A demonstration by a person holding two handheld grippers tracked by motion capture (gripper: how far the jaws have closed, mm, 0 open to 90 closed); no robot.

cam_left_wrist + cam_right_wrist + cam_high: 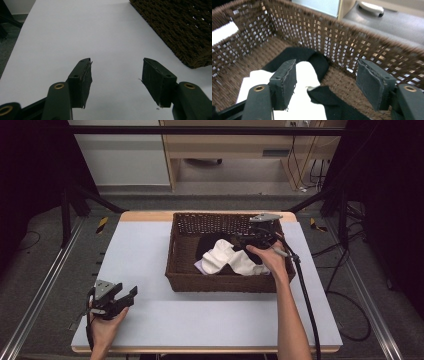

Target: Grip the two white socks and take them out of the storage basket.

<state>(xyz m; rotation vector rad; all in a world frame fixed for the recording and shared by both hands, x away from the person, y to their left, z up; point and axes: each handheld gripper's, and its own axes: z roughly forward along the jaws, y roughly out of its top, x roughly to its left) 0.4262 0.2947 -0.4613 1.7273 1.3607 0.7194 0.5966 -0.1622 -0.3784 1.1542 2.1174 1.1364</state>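
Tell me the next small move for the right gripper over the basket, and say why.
Probably lower the right gripper a little further onto the white cloth and close on it. Its jaws stand open above the cloth and the black cloth in the wicker basket, with nothing pinched between them. The left gripper rests open over the bare table.

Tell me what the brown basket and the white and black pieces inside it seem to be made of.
The brown rectangular basket looks like woven wicker or rattan, matte: plaited strands, with light showing through gaps in the walls. The white piece and the black piece look like soft matte fabric, since they lie crumpled and folded; the exact fibre cannot be told.
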